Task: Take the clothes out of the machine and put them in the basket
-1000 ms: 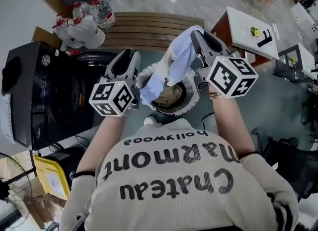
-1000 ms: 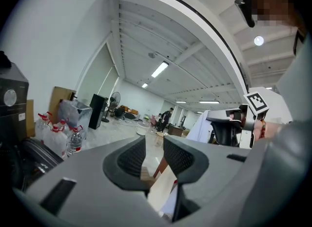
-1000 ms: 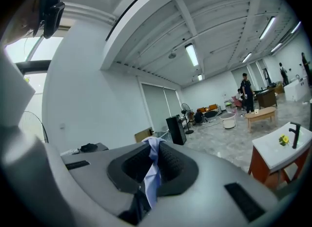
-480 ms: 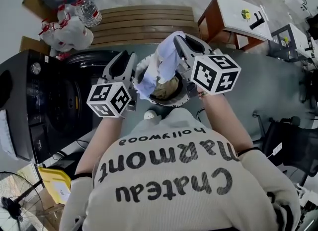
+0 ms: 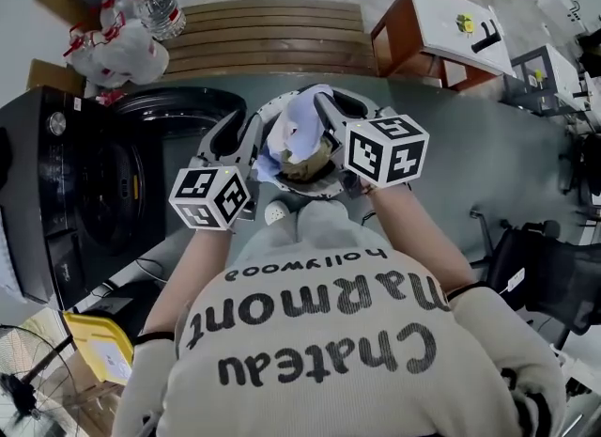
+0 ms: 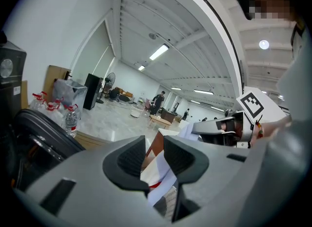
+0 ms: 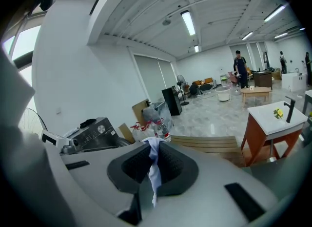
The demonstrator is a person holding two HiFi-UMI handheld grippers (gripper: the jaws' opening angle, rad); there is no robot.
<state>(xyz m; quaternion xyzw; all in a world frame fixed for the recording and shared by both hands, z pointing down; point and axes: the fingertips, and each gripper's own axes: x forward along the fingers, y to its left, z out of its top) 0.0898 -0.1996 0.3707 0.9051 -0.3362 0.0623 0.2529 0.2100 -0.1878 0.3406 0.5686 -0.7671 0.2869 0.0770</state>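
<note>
In the head view my right gripper (image 5: 324, 108) is shut on a white and pale blue garment (image 5: 291, 132) that hangs over the round white basket (image 5: 324, 189). An olive garment (image 5: 312, 161) lies inside the basket. The right gripper view shows a strip of that pale cloth (image 7: 154, 170) pinched between the pads of my right gripper (image 7: 153, 160). My left gripper (image 5: 235, 130) is at the basket's left rim, jaws apart and holding nothing. In the left gripper view the white garment (image 6: 163, 175) shows beyond the gap of my left gripper (image 6: 154, 155). The black washing machine (image 5: 80, 191) stands at the left, its door (image 5: 183, 104) open.
A slatted wooden bench (image 5: 268, 40) runs behind the basket, with bagged water bottles (image 5: 122, 45) at its left end. A white table on red-brown legs (image 5: 451, 31) stands at the back right. A black chair (image 5: 554, 275) is at the right and a yellow box (image 5: 99, 346) at the lower left.
Both grippers have come down. The right one has lowered the pale garment from well above the basket to just over its opening. The left one sank beside the rim, still with nothing in it.
</note>
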